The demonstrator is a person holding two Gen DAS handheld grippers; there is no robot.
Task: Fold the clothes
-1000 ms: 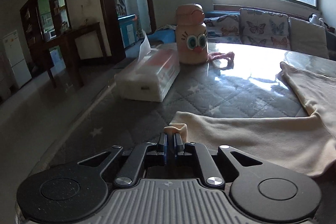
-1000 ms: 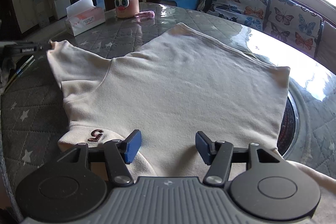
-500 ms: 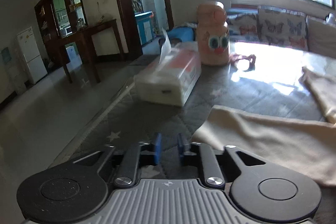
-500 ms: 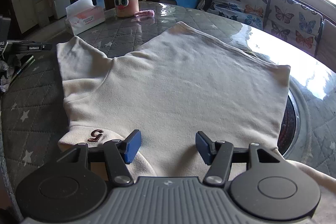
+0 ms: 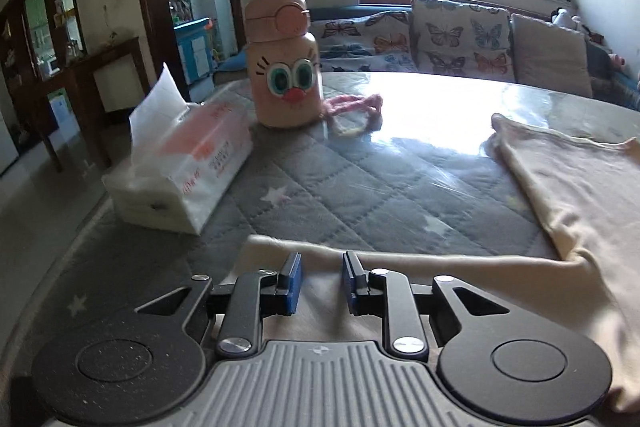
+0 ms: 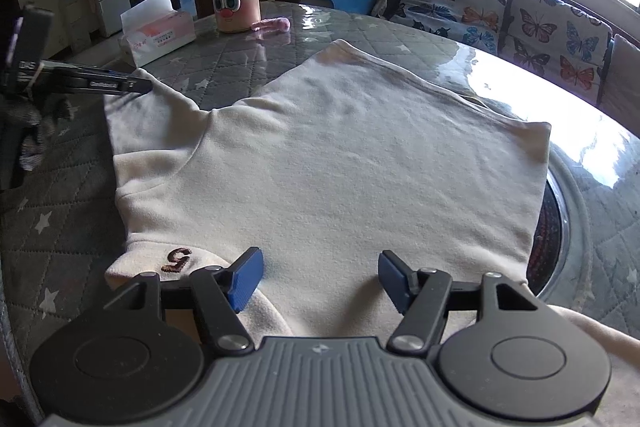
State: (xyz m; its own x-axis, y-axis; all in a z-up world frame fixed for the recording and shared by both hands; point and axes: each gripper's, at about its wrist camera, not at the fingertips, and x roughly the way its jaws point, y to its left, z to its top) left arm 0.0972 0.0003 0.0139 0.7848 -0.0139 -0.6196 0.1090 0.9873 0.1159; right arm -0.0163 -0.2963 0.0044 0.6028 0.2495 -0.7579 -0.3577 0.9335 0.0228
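Note:
A cream T-shirt (image 6: 340,155) lies flat on the round grey quilted table (image 6: 224,67), collar with a brown "5" nearest me. My right gripper (image 6: 320,279) is open and empty, low over the collar end. My left gripper (image 5: 320,277) is open a little, its fingers over the edge of the left sleeve (image 5: 400,271), nothing held. In the right wrist view the left gripper (image 6: 132,87) shows side-on at the sleeve's far corner.
A tissue pack (image 5: 184,167) and a pink cartoon-face bottle (image 5: 284,63) with a pink cord (image 5: 352,107) stand at the table's far side. A butterfly-print sofa (image 6: 520,23) runs behind the table. A round metal-rimmed inset (image 6: 560,227) lies right of the shirt.
My left gripper let go of the sleeve corner, opened, and moved forward over the sleeve edge. The sleeve now lies flat on the table. The right gripper has not moved.

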